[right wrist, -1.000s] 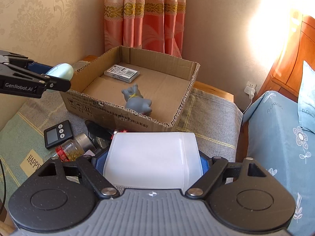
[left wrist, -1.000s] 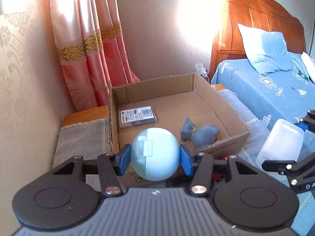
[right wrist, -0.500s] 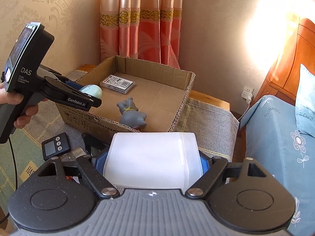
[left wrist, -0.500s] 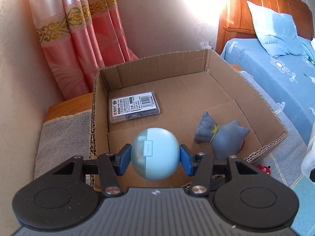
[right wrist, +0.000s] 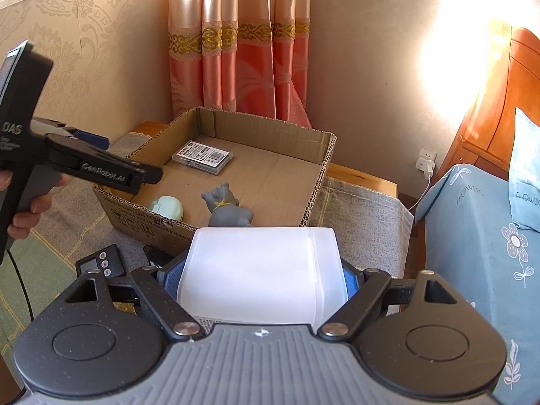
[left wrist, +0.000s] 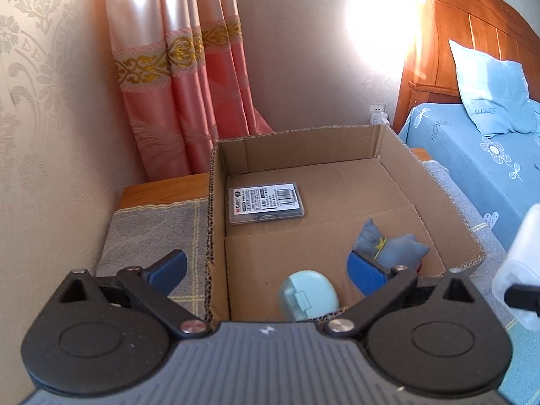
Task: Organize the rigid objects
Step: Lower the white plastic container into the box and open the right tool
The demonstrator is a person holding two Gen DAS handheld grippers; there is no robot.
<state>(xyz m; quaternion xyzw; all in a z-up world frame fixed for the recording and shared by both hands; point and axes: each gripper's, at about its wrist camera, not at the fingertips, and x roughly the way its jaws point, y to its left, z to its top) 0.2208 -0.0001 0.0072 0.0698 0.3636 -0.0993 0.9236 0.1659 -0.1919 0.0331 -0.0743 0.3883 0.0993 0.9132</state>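
Lettering "GenRobot.AI" marks the spread left gripper (right wrist: 148,175); right gripper (right wrist: 260,280) clamps a white tub (right wrist: 260,273), its label seemingly unreadable

Curtain (left wrist: 189,101): pink, banded in gold, hung in the corner. Wallpaper (right wrist: 84,50): pale, patterned. Bed (left wrist: 472,155): covered in blue floral sheet, set against a wooden headboard (left wrist: 472,33). Pillow (left wrist: 489,91): blue, leaned on the headboard. Charger (right wrist: 426,163): white, plugged into the wall, its cable trailed downward. Cloth (right wrist: 364,216): grey, spread over a wooden table (right wrist: 361,177)
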